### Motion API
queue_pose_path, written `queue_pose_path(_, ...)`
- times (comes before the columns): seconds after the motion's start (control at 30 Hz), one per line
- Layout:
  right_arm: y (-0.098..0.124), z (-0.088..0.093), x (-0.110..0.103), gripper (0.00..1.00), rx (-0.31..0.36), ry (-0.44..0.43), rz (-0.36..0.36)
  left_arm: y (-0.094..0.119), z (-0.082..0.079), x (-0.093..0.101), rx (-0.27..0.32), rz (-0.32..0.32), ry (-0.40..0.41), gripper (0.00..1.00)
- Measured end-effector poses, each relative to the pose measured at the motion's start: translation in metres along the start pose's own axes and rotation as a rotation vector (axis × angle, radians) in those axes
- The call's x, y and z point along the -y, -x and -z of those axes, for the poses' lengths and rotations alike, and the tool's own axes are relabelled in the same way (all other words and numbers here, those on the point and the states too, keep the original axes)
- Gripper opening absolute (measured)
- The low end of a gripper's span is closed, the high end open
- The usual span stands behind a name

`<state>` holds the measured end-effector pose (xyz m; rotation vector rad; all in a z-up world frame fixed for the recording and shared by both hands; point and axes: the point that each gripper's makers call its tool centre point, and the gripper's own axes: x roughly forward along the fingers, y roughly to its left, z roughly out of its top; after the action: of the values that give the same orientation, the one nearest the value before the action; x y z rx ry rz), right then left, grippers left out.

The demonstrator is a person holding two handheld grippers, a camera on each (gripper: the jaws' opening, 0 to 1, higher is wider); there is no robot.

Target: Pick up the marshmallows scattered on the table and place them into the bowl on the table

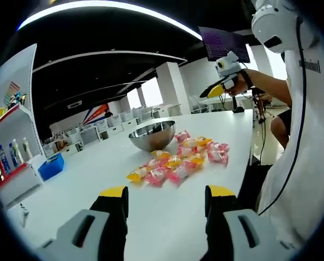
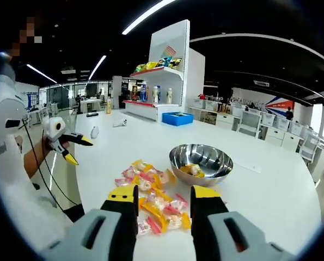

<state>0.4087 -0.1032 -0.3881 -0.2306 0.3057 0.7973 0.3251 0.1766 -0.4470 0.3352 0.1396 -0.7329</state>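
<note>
We hold the left gripper [image 1: 166, 202] back from the tabletop [image 1: 96, 179] with jaws wide apart and empty, lined up on the wrapped marshmallows [image 1: 175, 160] heaped just beside the steel bowl [image 1: 152, 134] near the middle. Our right gripper [image 2: 164, 204] hovers over the same pile, jaws apart, gripping nothing; a few pieces already lie in the bowl.

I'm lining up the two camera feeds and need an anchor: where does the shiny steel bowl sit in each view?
Left gripper view: the shiny round steel bowl sits just above centre, beyond the pile of wrapped marshmallows.
Right gripper view: the bowl sits right of centre, right of the pile, with something yellow inside it.
Shared landmark: the blue bin on the white table, near the white shelf unit.
</note>
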Motion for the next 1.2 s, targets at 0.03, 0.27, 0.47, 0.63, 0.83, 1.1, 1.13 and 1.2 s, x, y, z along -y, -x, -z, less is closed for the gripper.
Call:
queue_pose_path(0.03, -0.003, 0.003, -0.002, 0.38, -0.011, 0.023, -0.004, 0.000, 0.000, 0.000, -0.001, 0.002, -0.001, 0.57)
queue_pose_path(0.27, -0.018, 0.021, -0.005, 0.39, -0.070, 0.029, -0.028, 0.000, 0.002, -0.004, -0.012, 0.002, -0.003, 0.57)
queue_pose_path(0.47, -0.030, 0.033, 0.014, 0.40, -0.127, 0.062, -0.002, 0.000, 0.004, -0.005, -0.013, -0.004, 0.008, 0.57)
queue_pose_path(0.63, -0.044, 0.036, 0.036, 0.40, -0.161, 0.097, 0.016, -0.002, 0.005, -0.005, -0.016, -0.004, 0.011, 0.57)
queue_pose_path(0.83, -0.060, 0.043, 0.056, 0.40, -0.205, 0.134, 0.014, -0.002, 0.006, -0.003, -0.022, -0.005, 0.011, 0.57)
queue_pose_path(1.1, -0.084, 0.067, 0.079, 0.40, -0.285, 0.159, -0.007, -0.006, 0.009, -0.002, -0.039, -0.005, 0.021, 0.57)
queue_pose_path(1.13, -0.086, 0.068, 0.081, 0.40, -0.295, 0.186, -0.007, -0.006, 0.010, -0.001, -0.042, -0.005, 0.019, 0.57)
queue_pose_path(1.2, -0.089, 0.071, 0.086, 0.40, -0.309, 0.196, 0.002, -0.007, 0.010, -0.001, -0.040, -0.006, 0.022, 0.57)
